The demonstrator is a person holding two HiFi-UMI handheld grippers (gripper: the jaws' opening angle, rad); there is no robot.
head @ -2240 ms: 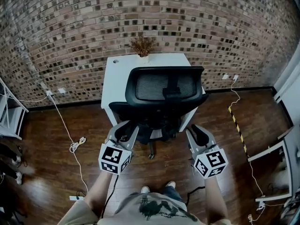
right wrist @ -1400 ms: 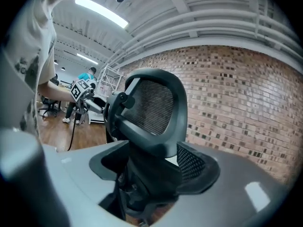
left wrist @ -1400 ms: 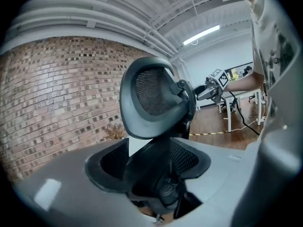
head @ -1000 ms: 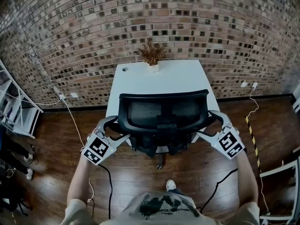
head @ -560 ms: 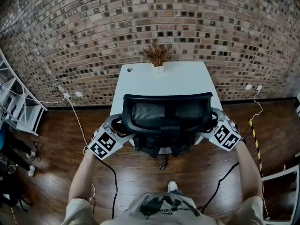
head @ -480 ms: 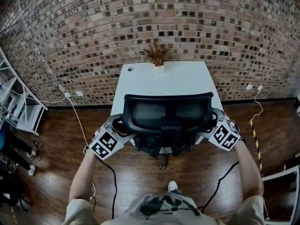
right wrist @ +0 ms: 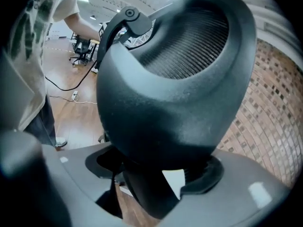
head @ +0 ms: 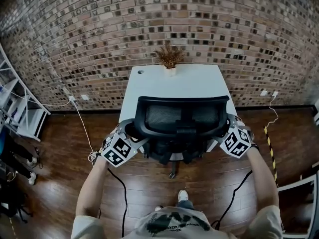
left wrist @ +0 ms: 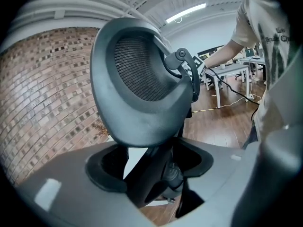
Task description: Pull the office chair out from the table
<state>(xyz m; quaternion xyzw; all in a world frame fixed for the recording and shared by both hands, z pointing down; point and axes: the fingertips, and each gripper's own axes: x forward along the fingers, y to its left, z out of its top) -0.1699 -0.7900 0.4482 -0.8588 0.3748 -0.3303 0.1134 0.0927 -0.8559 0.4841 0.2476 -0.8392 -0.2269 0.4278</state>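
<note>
The black mesh office chair point(head: 182, 116) stands pushed in at the white table point(head: 149, 81). My left gripper point(head: 128, 132) is at the left edge of the backrest and my right gripper point(head: 229, 129) at the right edge. In the left gripper view the backrest point(left wrist: 137, 79) fills the space above the left gripper point(left wrist: 151, 167), its rim between the wide jaws, with dark gaps at the pads. In the right gripper view the backrest point(right wrist: 175, 93) sits between the jaws of the right gripper point(right wrist: 156, 169), which are closing around it and still wide.
A dried plant in a white pot point(head: 169, 59) stands at the table's far edge against the brick wall point(head: 75, 34). Cables point(head: 82, 118) trail over the wooden floor on the left. A white shelf point(head: 20, 118) is at far left and white furniture point(head: 299, 183) at far right.
Both grippers have come up from low behind the seat to the two sides of the backrest and drawn in against its edges. The chair has stayed at the table.
</note>
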